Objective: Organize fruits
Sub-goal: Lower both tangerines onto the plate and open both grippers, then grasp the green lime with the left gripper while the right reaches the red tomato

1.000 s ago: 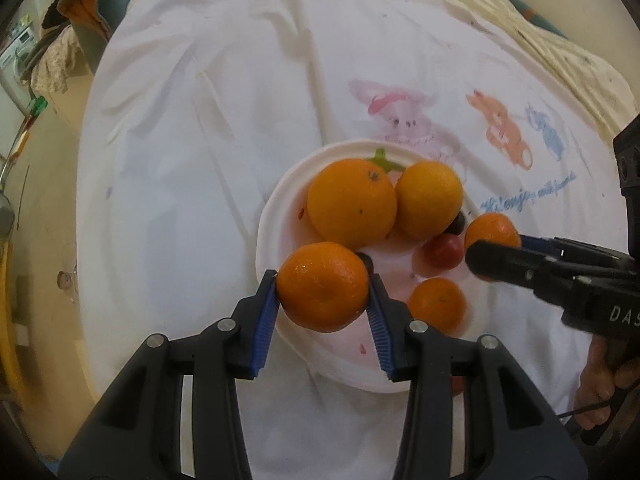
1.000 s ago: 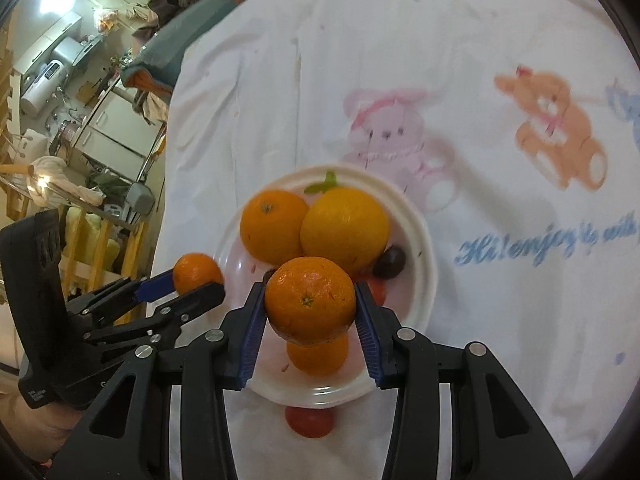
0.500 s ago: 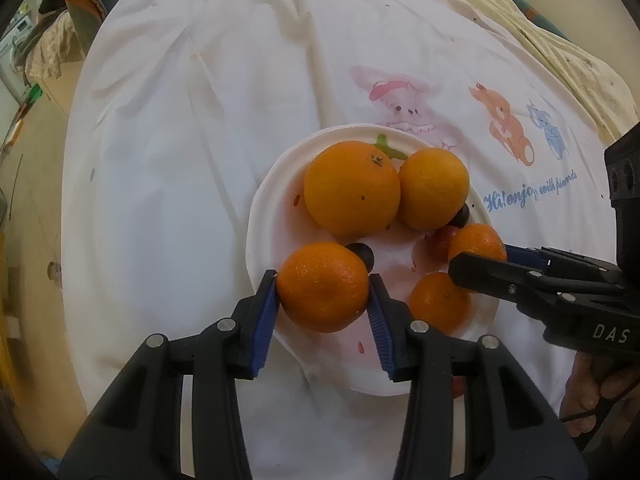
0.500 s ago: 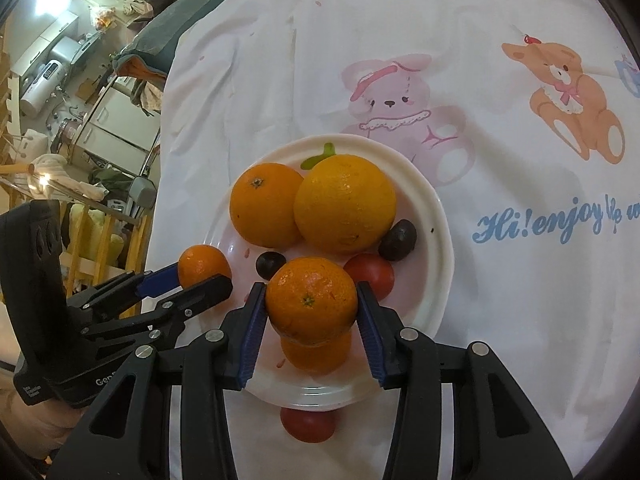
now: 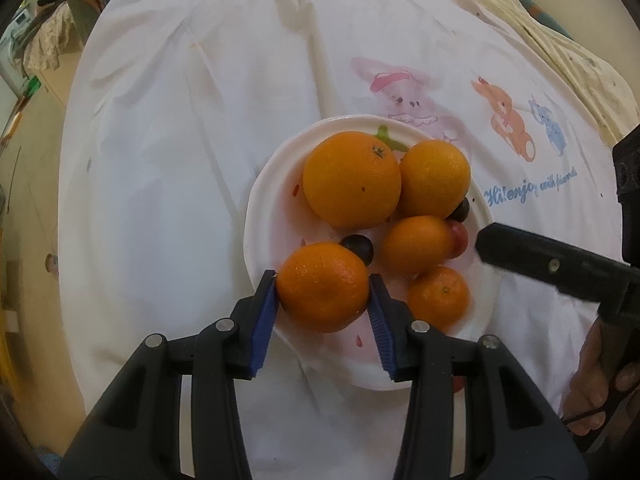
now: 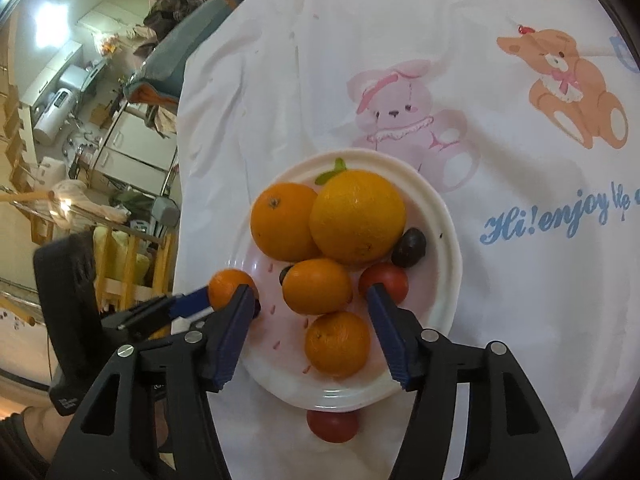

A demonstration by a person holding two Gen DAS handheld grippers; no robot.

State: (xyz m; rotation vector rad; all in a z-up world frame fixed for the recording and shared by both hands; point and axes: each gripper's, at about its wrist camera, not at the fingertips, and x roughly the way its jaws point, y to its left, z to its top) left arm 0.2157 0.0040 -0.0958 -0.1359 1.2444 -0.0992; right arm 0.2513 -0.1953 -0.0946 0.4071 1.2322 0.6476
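Observation:
A white plate [image 5: 256, 216] [image 6: 448, 216] on the printed cloth holds two large oranges [image 5: 352, 179] [image 6: 357, 214], mandarins, dark grapes [image 6: 409, 242] and a cherry tomato [image 6: 384, 282]. My left gripper [image 5: 323, 292] is shut on a mandarin [image 5: 323, 286] [image 6: 230, 288] at the plate's near-left rim. My right gripper [image 6: 310, 304] has its jaws opening. Between them, apart from both pads, a mandarin [image 6: 317, 286] [image 5: 414, 244] rests on the plate. A smaller mandarin [image 6: 337, 342] lies nearer the plate's front edge.
A red tomato [image 6: 332, 426] lies on the cloth just off the plate's near edge. The white cloth [image 5: 180, 140] with cartoon prints covers a round table. A hand [image 5: 600, 384] holds the right gripper at right. Room furniture [image 6: 80, 120] stands beyond the table's left edge.
The right gripper's jaws have spread and let go of the mandarin, which now sits on the plate. The left gripper still grips its mandarin in about the same place.

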